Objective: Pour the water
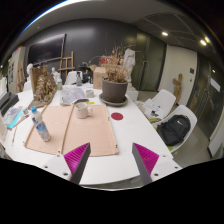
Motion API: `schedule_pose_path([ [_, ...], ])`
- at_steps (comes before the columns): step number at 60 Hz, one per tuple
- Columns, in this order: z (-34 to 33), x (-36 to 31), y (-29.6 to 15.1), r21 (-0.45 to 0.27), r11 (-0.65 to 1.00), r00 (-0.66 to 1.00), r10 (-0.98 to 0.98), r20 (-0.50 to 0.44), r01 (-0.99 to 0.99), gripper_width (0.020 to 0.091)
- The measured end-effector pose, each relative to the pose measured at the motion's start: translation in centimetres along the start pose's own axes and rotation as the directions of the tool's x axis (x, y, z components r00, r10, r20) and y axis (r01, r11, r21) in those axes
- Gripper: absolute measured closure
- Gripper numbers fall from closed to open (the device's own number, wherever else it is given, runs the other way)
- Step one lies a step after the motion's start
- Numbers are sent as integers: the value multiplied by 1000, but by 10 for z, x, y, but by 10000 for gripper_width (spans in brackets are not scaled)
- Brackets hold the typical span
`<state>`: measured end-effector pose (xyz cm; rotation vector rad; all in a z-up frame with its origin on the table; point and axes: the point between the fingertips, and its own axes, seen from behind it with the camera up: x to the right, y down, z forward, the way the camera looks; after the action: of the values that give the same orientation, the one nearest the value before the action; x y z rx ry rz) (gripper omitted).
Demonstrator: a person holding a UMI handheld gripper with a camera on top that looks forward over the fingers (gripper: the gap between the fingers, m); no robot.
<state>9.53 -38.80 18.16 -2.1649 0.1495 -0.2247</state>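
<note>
My gripper [112,160] hangs open above the near edge of a white table [120,135], its two magenta pads spread wide with nothing between them. Ahead and to the left lies a beige mat [62,130]. A clear water bottle [40,126] with a blue label stands upright on the mat's left part. A small pale cup [81,110] stands further back on the mat, well beyond the fingers.
A large potted plant [115,88] in a grey-brown pot stands at the table's far side, with a small red disc [116,116] in front of it. White chairs [160,103] and a black bag [175,130] are on the right. Clutter covers the far left of the table.
</note>
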Motion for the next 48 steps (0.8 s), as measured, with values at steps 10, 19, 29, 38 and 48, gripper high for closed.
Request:
schedule_pose_path([
  [10,-1,-56,5,-6,1000,998,-12,69,12,255],
  [19,-6,-138,18,17,999,985,-47,166,45,249],
  [29,-5,-241,34,65,994,946,-108,307,92,248],
  [38,27,-311,31,110,988,938,-141,317,111,248],
  [48,92,-358,14,156,984,952,-131,277,90,248],
])
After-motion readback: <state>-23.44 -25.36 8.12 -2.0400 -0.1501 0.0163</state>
